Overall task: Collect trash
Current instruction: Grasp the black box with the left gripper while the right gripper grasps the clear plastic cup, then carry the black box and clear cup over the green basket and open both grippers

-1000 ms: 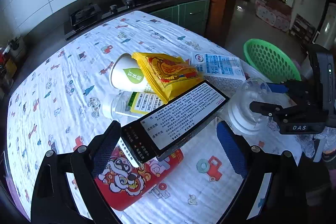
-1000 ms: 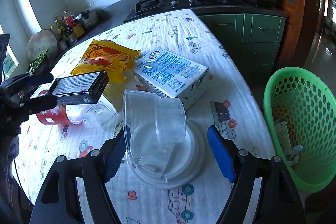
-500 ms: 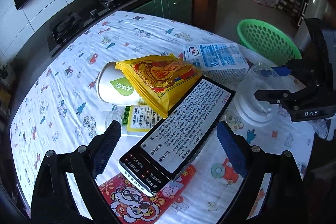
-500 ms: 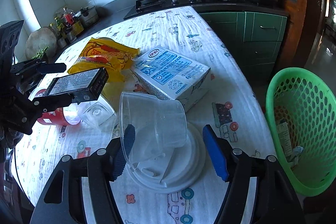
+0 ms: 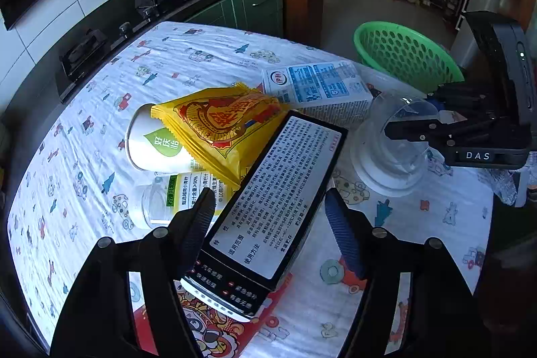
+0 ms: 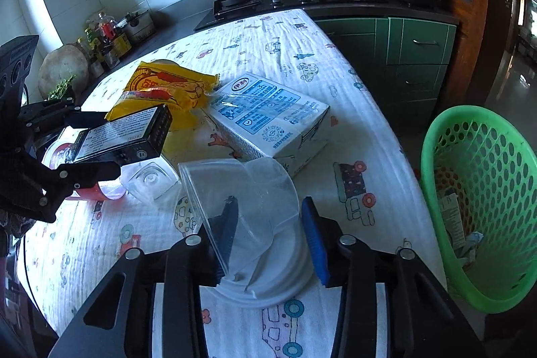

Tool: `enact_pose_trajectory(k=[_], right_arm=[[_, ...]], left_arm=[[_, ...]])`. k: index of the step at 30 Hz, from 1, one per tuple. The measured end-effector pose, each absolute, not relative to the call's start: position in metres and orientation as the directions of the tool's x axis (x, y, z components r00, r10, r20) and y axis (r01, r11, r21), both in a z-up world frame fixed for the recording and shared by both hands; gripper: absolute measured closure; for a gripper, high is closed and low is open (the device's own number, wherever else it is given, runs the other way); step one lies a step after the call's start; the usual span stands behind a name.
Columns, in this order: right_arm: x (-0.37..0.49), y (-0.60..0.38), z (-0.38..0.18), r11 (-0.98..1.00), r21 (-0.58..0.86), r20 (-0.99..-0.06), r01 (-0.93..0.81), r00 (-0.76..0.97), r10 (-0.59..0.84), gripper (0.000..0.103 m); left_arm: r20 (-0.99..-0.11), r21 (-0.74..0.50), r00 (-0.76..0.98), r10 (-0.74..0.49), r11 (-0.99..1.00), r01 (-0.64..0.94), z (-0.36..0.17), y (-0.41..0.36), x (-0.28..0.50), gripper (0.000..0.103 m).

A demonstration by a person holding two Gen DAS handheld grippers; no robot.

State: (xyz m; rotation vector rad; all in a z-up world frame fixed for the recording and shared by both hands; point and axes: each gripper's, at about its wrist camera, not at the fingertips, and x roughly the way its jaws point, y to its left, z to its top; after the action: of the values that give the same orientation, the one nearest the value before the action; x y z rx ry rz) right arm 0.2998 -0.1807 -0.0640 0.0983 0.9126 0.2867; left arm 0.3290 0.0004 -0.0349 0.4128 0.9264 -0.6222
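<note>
1. Left gripper (image 5: 268, 217): jaws closing around the black box (image 5: 268, 207), which lies between them. The left pad sits at the box's long edge; a gap still shows between the right pad and the box, so no firm grip can be confirmed.
2. Black box: propped at a slant on the red packet (image 5: 214, 324) and the yellow snack bag (image 5: 218, 123), white printed label up.
3. Right gripper (image 6: 268, 237): jaws closing at a narrow span with the clear plastic cup (image 6: 241, 190) between them. The cup wall appears bent inward at the left pad (image 6: 225, 234); whether the right pad touches it cannot be told.
4. Clear plastic cup: lying tilted on its white lid (image 6: 268, 284) on the patterned tablecloth (image 6: 268, 32).
5. Nearby trash: milk carton (image 6: 268, 116), white paper cup (image 5: 157, 143), small clear bottle (image 5: 174, 193).
6. Green basket (image 6: 483, 200): beside the table's edge, scraps inside.
</note>
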Motion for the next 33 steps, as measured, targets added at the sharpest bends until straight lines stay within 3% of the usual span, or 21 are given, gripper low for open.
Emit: enact_pose_trajectory(k=[9,14,16,33], right_arm=[[0.289,-0.187,-0.052,0.96,0.198,-0.745,-0.199,0.606,0.279,0.079],[0.281,-0.187,-0.045,0.961,0.19,-0.734,-0.203,0.621,0.276,0.082],[0.278,-0.187,-0.042,0.961,0.189,-0.73,-0.204,0.625,0.276,0.088],[0.252,-0.216,-0.027,0.975,0.158,-0.697,-0.157,0.682,0.223,0.09]], left_arm=[[-0.829,0.068,0.471,-0.302,0.781,0.621,-0.031,-0.002,0.317,0.054],[-0.816,0.075,0.495,-0.299,0.793,0.604,-0.025,-0.002,0.303,0.055],[-0.809,0.071,0.505,-0.302,0.801,0.594,-0.02,-0.002,0.3,0.056],[-0.754,0.026,0.53,-0.388,0.789,0.614,0.008,-0.037,0.267,0.056]])
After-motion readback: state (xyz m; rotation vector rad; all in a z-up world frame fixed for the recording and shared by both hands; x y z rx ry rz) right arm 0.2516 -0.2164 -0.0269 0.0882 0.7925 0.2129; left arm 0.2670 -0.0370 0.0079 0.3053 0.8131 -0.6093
